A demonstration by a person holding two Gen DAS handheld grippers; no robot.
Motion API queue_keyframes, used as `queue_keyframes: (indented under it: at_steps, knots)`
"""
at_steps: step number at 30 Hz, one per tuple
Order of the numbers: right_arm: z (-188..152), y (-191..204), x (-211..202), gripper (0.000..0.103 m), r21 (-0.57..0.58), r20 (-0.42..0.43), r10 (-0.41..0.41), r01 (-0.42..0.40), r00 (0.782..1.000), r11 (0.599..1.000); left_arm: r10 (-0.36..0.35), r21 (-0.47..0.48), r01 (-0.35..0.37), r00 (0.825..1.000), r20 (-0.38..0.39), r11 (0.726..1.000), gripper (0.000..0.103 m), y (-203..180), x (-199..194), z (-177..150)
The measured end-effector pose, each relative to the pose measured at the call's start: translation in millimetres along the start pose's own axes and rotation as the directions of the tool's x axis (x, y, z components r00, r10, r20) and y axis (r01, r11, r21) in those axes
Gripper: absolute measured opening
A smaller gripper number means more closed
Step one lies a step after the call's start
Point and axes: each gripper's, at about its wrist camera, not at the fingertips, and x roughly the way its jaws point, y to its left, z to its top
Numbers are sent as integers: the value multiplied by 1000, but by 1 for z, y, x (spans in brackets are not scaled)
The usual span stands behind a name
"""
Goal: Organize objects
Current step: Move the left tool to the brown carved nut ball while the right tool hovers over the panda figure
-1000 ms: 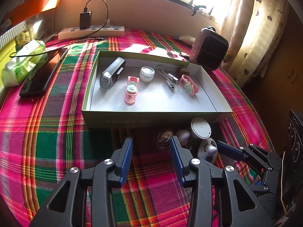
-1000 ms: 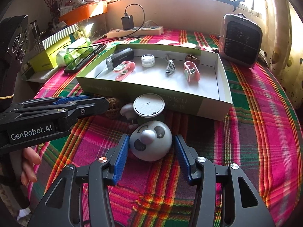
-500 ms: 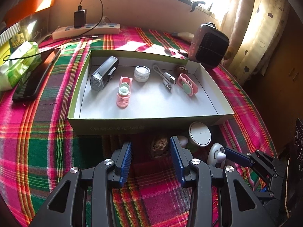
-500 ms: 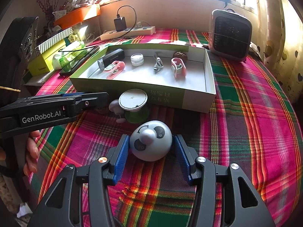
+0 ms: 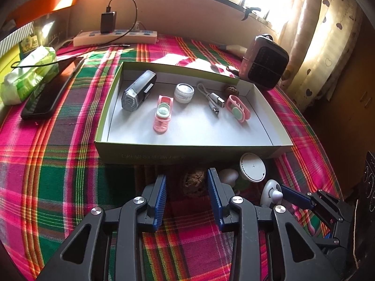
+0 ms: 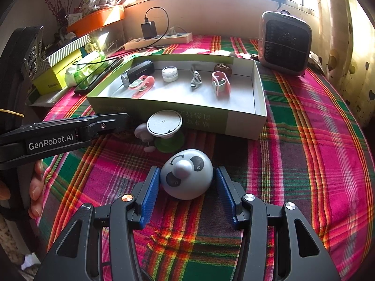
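A brown walnut (image 5: 194,185) lies on the plaid cloth in front of the green-and-white box (image 5: 164,157). My left gripper (image 5: 187,192) has it between its blue pads and its jaws are closing; a gap still shows on the left side. My right gripper (image 6: 187,194) is shut on a white panda-faced dome (image 6: 186,174), low over the cloth. In the left wrist view that dome (image 5: 271,190) shows at the lower right against a blue finger (image 5: 295,197). The box (image 6: 164,110) holds several small items, among them a second walnut (image 6: 222,69).
A white round-topped piece on a green base (image 6: 164,124) and a small white knob (image 6: 141,132) stand between the box and the grippers. A heater (image 6: 286,42) is at the back right; a power strip (image 5: 114,37), a phone (image 5: 51,93) and a wipes pack (image 5: 28,75) are at the left.
The left jaws have narrowed around the walnut. The right gripper has drawn back a little from the box, and the panda dome has come with it.
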Motion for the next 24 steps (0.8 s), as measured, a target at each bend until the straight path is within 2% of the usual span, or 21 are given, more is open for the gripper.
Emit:
queue_keyframes:
  at_steps: [10,12,24]
  knots:
    - [0,-1,0,50,6,2,4,-4,1000,1000,16,24,-15,1000,-11,1000,32,-2,1,-2]
    - [0,-1,0,50,6,2,4,-4,1000,1000,40,33,-39,999,-28,999,32,-5,6,-2]
    - [0,-3,-1,50,15,6,16,-16,1000,1000,55,26,-55,998,-20,998,31,-7,9,0]
